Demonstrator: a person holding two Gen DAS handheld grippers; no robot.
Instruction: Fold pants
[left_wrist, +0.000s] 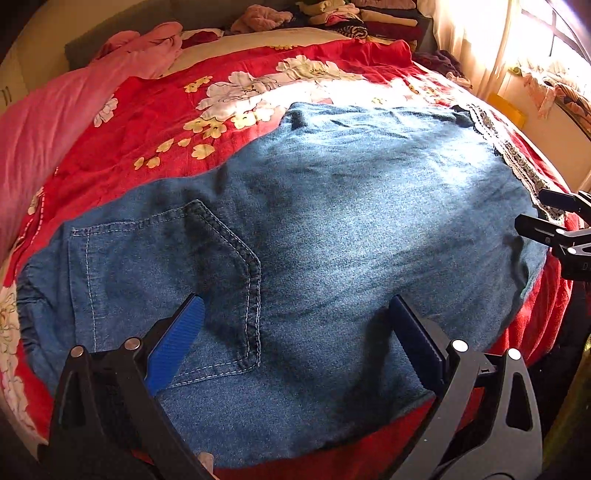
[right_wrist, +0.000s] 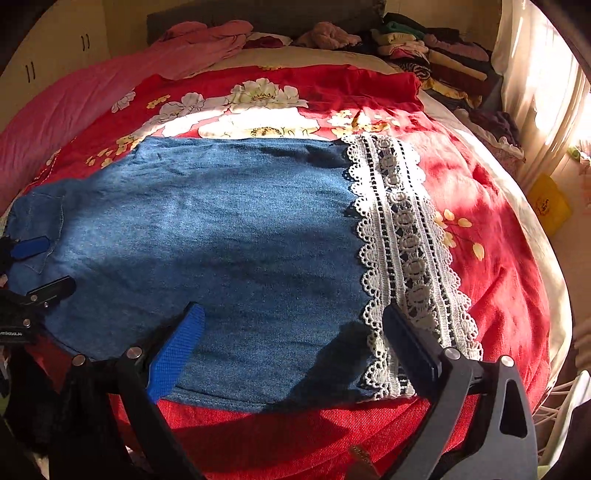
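Blue denim pants (left_wrist: 332, 221) lie flat on the bed, folded leg on leg. The back pocket (left_wrist: 177, 280) and waist are at the left, the white lace hem (right_wrist: 402, 236) at the right. My left gripper (left_wrist: 295, 306) is open and empty, just above the pocket area near the front edge. My right gripper (right_wrist: 291, 314) is open and empty over the leg end, its right finger (right_wrist: 410, 343) above the lace. Each gripper also shows at the edge of the other's view: right gripper (left_wrist: 554, 218), left gripper (right_wrist: 40, 269).
A red floral bedspread (right_wrist: 295, 435) covers the bed. A pink blanket (left_wrist: 55, 110) lies at the left. Piles of folded clothes (right_wrist: 436, 51) sit at the head of the bed. A curtained window (left_wrist: 498, 37) and a yellow bag (right_wrist: 550, 206) are at the right.
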